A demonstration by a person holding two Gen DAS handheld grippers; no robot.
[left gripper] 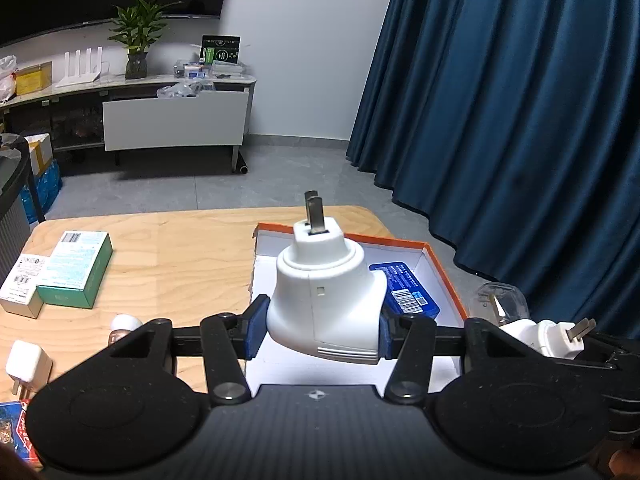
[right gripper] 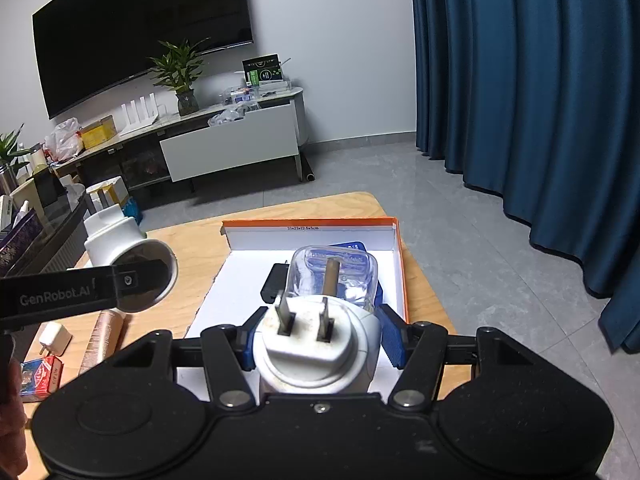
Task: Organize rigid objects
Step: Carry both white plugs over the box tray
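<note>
My left gripper (left gripper: 320, 330) is shut on a white plug-in device (left gripper: 324, 292) with its two prongs pointing up, held above the open orange-rimmed white box (left gripper: 442, 276). A blue box (left gripper: 404, 290) lies inside that box. My right gripper (right gripper: 320, 338) is shut on a second white plug device (right gripper: 316, 340) with a clear cap (right gripper: 334, 276), prongs toward the camera, over the same box (right gripper: 396, 260). A black adapter (right gripper: 274, 282) lies in the box. The left gripper and its plug also show at the left of the right wrist view (right gripper: 116, 252).
On the wooden table (left gripper: 176, 248) lie a green box (left gripper: 76, 274), a white box (left gripper: 20, 290), a white charger (left gripper: 28, 366), a copper tube (right gripper: 104, 334) and a red card pack (right gripper: 40, 376). Blue curtains (left gripper: 520, 120) hang at the right, and a TV cabinet (right gripper: 232, 144) stands behind.
</note>
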